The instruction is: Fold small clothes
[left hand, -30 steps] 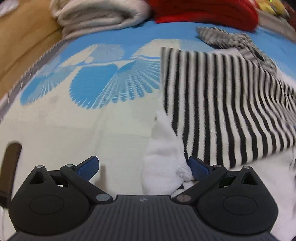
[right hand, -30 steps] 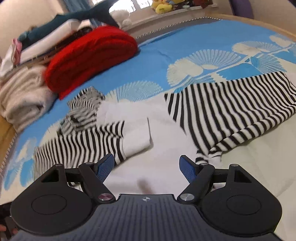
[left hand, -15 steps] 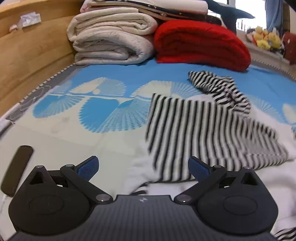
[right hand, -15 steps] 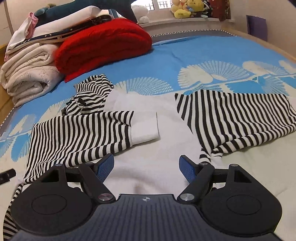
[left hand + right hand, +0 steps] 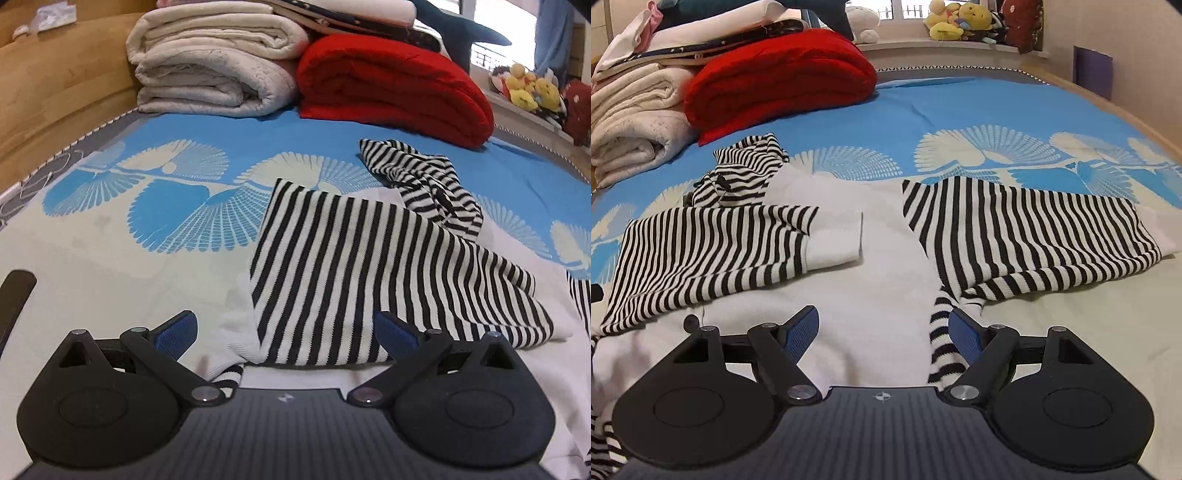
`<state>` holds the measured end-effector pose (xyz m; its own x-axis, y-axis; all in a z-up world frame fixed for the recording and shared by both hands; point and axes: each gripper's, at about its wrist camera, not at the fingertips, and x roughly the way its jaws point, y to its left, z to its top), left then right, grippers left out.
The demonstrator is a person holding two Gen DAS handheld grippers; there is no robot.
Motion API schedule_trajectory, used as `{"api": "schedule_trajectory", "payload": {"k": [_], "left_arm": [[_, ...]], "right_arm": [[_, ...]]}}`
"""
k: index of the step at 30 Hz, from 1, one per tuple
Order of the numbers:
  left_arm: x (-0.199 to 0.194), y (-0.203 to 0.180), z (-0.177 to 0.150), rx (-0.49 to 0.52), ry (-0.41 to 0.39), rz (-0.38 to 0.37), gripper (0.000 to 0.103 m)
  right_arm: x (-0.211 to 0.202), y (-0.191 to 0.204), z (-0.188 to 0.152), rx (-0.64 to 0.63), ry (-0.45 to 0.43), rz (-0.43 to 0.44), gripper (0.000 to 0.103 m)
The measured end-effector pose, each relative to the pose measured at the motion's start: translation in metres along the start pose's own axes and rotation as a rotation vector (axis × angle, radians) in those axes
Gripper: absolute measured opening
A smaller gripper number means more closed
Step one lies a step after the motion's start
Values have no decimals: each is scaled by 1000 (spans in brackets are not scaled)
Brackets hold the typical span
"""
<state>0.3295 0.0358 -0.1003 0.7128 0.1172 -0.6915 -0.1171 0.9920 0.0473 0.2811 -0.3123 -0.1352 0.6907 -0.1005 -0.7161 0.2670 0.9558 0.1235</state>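
Observation:
A small white top [image 5: 871,273] with black-and-white striped sleeves lies spread on the bed. Its left sleeve [image 5: 705,247] is folded inward across the body, white cuff [image 5: 834,240] toward the middle. The right sleeve [image 5: 1027,232] stretches out to the right. A striped hood [image 5: 746,170] bunches at the far end. My right gripper [image 5: 882,328] hovers open over the white body, nothing between its fingers. In the left wrist view the folded sleeve [image 5: 354,280] lies just beyond my open left gripper [image 5: 286,332], and the hood [image 5: 424,181] sits farther back.
Folded cream blankets [image 5: 214,70] and a red blanket [image 5: 391,88] are stacked at the bed's far end. A wooden bed frame [image 5: 55,96] runs along the left. Plush toys [image 5: 960,18] sit on the windowsill. A dark flat object [image 5: 14,291] lies at the left edge.
My left gripper has risen and pulled back from the sleeve, which now lies released across the body. The right gripper's view has rolled level, staying over the white body.

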Motion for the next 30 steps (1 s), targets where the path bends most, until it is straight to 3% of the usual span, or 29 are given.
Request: {"api": "schedule_trajectory", "payload": {"k": [11, 15, 19, 22, 24, 27, 28, 29, 30], "left_arm": [[8, -13, -2, 27, 20, -19, 103], [10, -6, 3, 2, 18, -9, 103], [14, 2, 7, -1, 5, 39, 103], [18, 7, 10, 16, -16, 99, 103], [23, 9, 12, 28, -20, 129, 103], [29, 16, 16, 31, -13, 156, 103], [31, 18, 17, 29, -14, 166, 103], [31, 22, 19, 24, -15, 176, 103], [31, 25, 21, 17, -18, 181, 103]], "right_arm": [[3, -27, 9, 26, -12, -19, 79], [4, -118, 42, 322, -112, -100, 79], [24, -233, 53, 667, -150, -310, 79], [43, -292, 42, 794, -142, -423, 79], [58, -317, 33, 874, -141, -394, 81], [73, -324, 40, 810, -203, -373, 80], [80, -324, 45, 798, -203, -360, 60], [86, -322, 51, 776, -203, -369, 12], [92, -320, 59, 760, -180, -384, 13]]}}
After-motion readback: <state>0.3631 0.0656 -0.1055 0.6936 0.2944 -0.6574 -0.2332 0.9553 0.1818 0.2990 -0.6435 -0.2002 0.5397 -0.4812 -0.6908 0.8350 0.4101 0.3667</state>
